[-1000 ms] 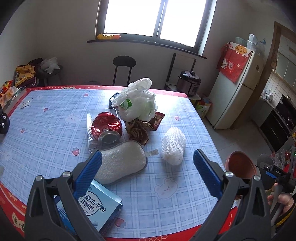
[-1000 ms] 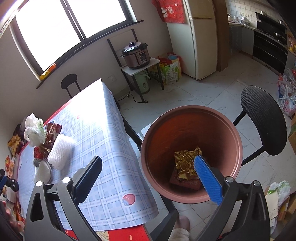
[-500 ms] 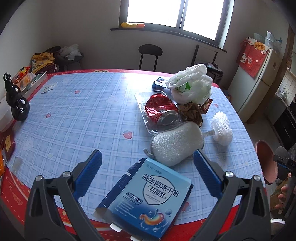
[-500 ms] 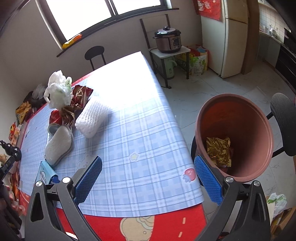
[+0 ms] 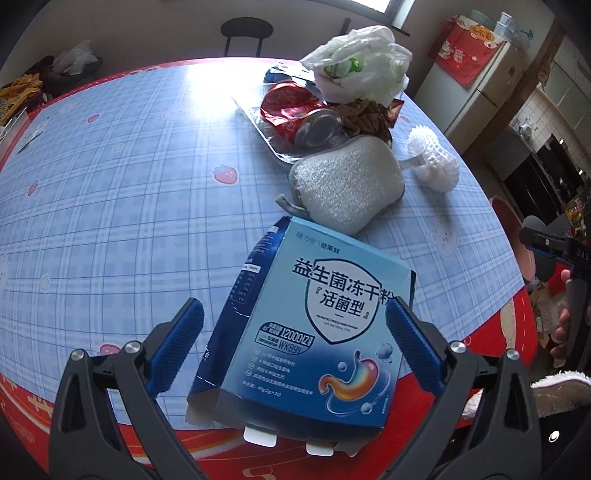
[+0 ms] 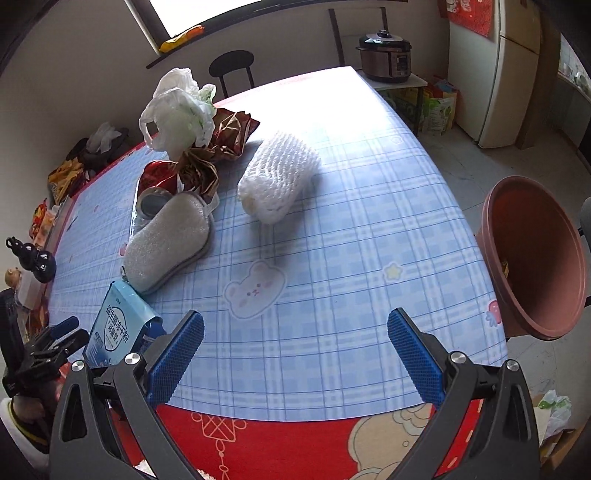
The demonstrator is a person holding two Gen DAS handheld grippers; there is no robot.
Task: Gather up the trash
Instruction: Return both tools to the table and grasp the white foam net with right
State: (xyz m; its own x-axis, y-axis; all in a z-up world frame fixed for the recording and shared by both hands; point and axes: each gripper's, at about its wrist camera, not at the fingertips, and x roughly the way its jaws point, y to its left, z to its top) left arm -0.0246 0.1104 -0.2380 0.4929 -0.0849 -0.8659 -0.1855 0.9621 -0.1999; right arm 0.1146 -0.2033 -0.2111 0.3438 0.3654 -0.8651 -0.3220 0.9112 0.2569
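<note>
Left gripper [image 5: 293, 334], jaws apart, hovers over a flattened blue cardboard box [image 5: 310, 332] at the checked table's [image 5: 110, 221] near edge; right gripper [image 6: 295, 350], jaws apart and empty, beside a terracotta plastic bin [image 6: 535, 258].

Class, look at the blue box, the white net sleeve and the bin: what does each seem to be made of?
Blue box: printed cardboard, slightly glossy; folded flaps show. White net sleeve: probably foam mesh, with a soft lattice texture. Bin: likely matte reddish-brown plastic, smooth-walled.

Bright window [image 6: 207, 11] behind black chair [image 6: 231, 65]; fridge [image 6: 513, 74] rt (cooker [image 6: 384, 55] nearby), tiled floor [image 6: 491, 155].
</note>
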